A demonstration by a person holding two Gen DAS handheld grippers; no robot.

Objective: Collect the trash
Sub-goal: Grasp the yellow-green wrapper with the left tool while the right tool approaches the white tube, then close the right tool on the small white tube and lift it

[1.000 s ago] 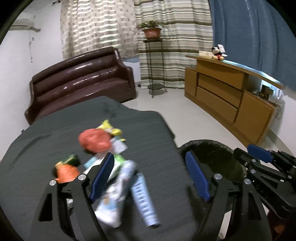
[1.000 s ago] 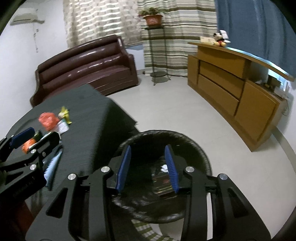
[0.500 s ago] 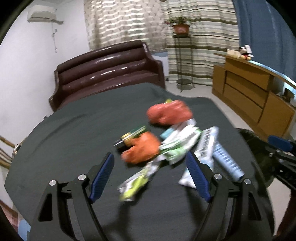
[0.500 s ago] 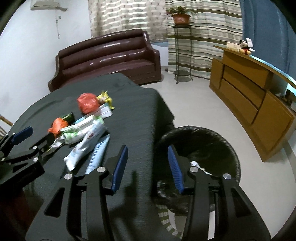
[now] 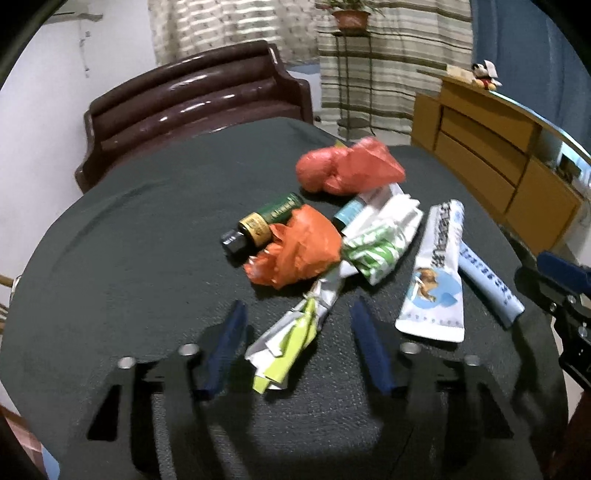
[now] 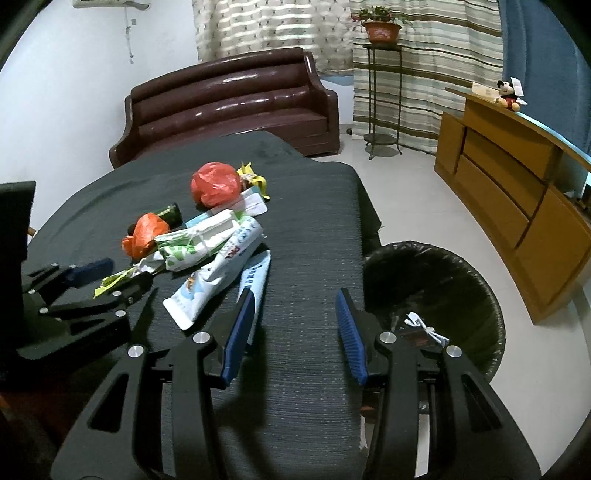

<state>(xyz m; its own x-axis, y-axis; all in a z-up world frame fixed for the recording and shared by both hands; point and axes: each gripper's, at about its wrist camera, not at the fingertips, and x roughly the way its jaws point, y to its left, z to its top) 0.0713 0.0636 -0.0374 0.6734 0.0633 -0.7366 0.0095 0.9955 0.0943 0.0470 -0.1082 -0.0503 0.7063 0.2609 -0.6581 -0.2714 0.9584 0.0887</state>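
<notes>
Brown sofa [image 6: 229,103] far centre; potted plant [image 6: 380,27] on stand, wooden cabinet [image 6: 517,184] right with plush toy [image 6: 509,96].

tabletop [image 5: 147,240]: dark grey | crumpled bags [image 5: 347,170]: red-orange | bottle [image 5: 266,221]: green, black cap | wrapper [image 5: 288,339]: white, lime | tube [image 5: 436,273]: white, blue print | sofa [image 6: 229,103]: maroon | curtains [image 6: 424,74]: striped

Your left gripper [image 5: 297,347] is black plastic with blue-padded jaws. Your right gripper [image 6: 295,332] matches it. Silver screw heads dot both frames.
</notes>
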